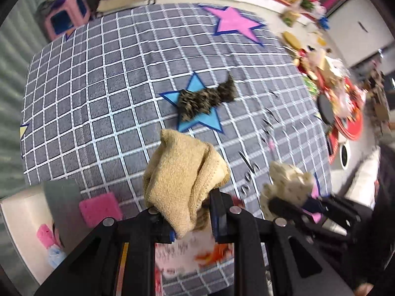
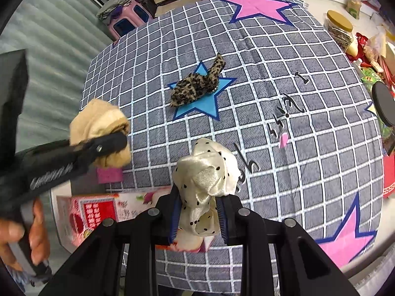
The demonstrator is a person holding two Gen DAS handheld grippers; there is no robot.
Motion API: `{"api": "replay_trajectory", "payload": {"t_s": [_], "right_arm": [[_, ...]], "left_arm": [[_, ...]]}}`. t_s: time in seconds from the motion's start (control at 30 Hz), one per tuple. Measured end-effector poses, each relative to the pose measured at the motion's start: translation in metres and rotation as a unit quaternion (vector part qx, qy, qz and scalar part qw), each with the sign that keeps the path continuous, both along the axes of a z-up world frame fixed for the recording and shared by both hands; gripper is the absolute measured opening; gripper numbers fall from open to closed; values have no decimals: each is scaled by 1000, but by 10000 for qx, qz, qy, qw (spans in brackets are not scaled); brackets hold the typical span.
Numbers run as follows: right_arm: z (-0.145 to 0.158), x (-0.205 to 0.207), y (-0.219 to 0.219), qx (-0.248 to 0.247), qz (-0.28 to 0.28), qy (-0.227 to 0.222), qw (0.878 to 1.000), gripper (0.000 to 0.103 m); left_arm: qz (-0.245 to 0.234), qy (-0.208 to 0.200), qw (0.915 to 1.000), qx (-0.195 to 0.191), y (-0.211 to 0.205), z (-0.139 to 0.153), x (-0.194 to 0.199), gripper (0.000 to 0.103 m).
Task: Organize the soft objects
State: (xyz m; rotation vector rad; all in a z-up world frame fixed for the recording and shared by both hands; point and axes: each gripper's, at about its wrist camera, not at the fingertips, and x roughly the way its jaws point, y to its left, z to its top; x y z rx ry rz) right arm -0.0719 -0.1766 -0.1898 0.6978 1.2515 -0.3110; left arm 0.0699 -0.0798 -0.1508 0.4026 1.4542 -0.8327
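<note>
The left gripper (image 1: pixel 190 219), at the bottom centre of the left wrist view, is clenched on a tan knitted cloth (image 1: pixel 182 180), which bunches up above the jaws toward the middle of the frame. In the right wrist view the same gripper reaches in from the left edge, with the tan bundle at its tip at centre left and a person's hand (image 2: pixel 22 241) on its grip at lower left. The right gripper (image 2: pixel 198 218), at the bottom centre of its own view, is clamped on a cream satin cloth with black dots (image 2: pixel 209 172); that cloth billows above the jaws at lower centre. In the left wrist view this cloth and gripper appear blurred at lower right.

Going by size: a grey bedsheet with a white grid (image 2: pixel 284 74) fills most of both frames, printed with a large pink star (image 2: pixel 259 5) at the top and a blue star (image 2: pixel 205 98) near the centre. A white box (image 1: pixel 19 224) sits at the lower left of the left wrist view, holding a pink sponge (image 1: pixel 98 208) near its upper right edge. A printed pink carton (image 2: pixel 91 214) lies at the lower left of the right wrist view. A leopard-print cloth (image 2: pixel 195 86) lies on the blue star, just above the frame's centre, well apart from both grippers. A jar with a gold lid (image 2: pixel 339 24) stands at the upper right.
</note>
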Motion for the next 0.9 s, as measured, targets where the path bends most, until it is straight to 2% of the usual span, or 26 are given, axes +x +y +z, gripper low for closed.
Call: {"api": "replay_trajectory", "payload": {"t_s": [0.13, 0.3, 0.53, 0.73, 0.9], "right_arm": [[14, -6, 25, -50, -5, -13, 10000, 28], [39, -7, 64, -149, 125, -90, 9998, 28], [74, 12, 127, -326, 564, -279, 9975, 28], [95, 30, 180, -527, 1065, -442, 9919, 28], [106, 48, 221, -606, 1571, -546, 9842, 28]], "left_arm": [[-103, -131, 9997, -186, 37, 21, -6, 22], [-52, -470, 9988, -149, 84, 44, -15, 22], [434, -783, 9960, -54, 176, 60, -13, 22], [785, -992, 9918, 159, 236, 55, -14, 22], [1101, -970, 9886, 350, 279, 43, -14, 22]]}}
